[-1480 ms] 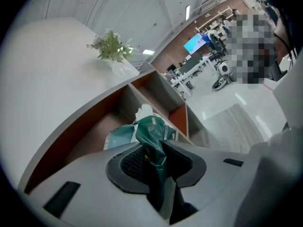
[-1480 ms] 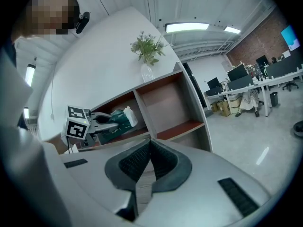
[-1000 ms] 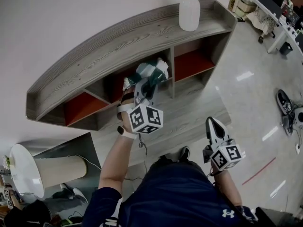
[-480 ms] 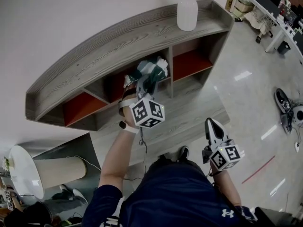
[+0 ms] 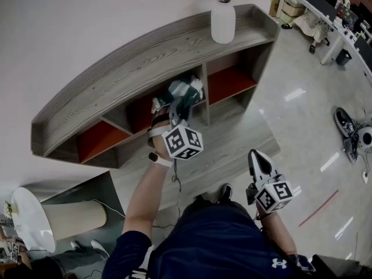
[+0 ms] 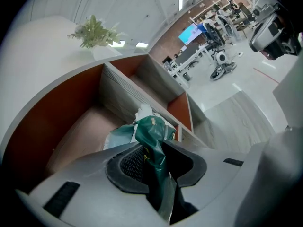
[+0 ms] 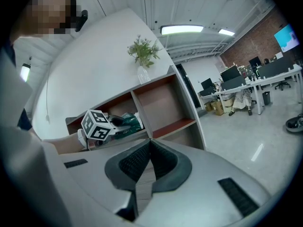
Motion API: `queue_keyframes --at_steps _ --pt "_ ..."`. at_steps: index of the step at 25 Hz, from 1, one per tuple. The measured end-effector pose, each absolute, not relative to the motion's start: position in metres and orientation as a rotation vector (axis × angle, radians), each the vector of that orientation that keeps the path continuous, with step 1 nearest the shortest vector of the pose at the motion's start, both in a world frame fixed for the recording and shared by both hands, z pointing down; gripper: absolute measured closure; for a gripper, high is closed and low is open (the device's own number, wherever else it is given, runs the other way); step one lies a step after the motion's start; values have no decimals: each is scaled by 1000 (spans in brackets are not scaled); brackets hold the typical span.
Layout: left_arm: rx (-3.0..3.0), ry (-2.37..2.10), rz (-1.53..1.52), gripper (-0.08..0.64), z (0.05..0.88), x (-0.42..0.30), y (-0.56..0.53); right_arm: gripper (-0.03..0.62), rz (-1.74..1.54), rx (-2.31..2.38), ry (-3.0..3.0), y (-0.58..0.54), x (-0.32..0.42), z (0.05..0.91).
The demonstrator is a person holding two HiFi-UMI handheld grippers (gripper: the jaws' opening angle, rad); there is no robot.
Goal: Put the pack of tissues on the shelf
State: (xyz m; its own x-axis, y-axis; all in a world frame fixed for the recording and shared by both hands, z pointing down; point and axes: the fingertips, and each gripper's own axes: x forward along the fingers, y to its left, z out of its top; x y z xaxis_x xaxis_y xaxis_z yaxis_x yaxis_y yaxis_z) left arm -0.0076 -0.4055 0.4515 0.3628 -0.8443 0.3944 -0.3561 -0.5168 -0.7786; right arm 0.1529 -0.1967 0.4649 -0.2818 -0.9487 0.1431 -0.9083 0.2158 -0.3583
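Observation:
The pack of tissues [image 5: 185,90], green and white plastic, is at the mouth of the shelf's middle compartment. My left gripper [image 5: 175,104] is shut on it, the wrapper pinched between the pads. In the left gripper view the crumpled green pack [image 6: 150,136] sticks out past the jaws in front of the red-brown compartment [image 6: 61,117]. My right gripper [image 5: 259,163] hangs low at the right, shut with nothing in it. The right gripper view shows its own closed jaws [image 7: 149,148], the left gripper's marker cube [image 7: 97,124] and the pack [image 7: 130,123] at the shelf [image 7: 163,96].
The grey wooden shelf [image 5: 133,57] has several red-backed compartments and a white vase with a plant [image 5: 223,19] on top. A round white table [image 5: 29,220] stands at the lower left. Shoes [image 5: 347,133] lie on the glossy floor at right; desks [image 5: 325,4] stand beyond.
The head view has shifted a little. My left gripper still holds the pack at the middle compartment's mouth, edged slightly closer in. The right gripper has barely moved.

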Motion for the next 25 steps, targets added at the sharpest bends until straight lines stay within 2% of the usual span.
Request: queue_keyframes --at_steps 9,14,17,25 --pt "-2029 1042 -1059 423 451 -7 -405 581 -589 -1823 2347 -192 154 464" --pt "-2001 1091 -973 258 440 -8 -401 581 -586 -1818 2351 -191 153 461" --pt "-2024 1145 -868 207 425 -11 -391 581 -579 -1813 2361 -192 151 460" --pt "-2117 1210 -430 210 351 -17 -307 581 -534 -1815 2370 -200 154 449"
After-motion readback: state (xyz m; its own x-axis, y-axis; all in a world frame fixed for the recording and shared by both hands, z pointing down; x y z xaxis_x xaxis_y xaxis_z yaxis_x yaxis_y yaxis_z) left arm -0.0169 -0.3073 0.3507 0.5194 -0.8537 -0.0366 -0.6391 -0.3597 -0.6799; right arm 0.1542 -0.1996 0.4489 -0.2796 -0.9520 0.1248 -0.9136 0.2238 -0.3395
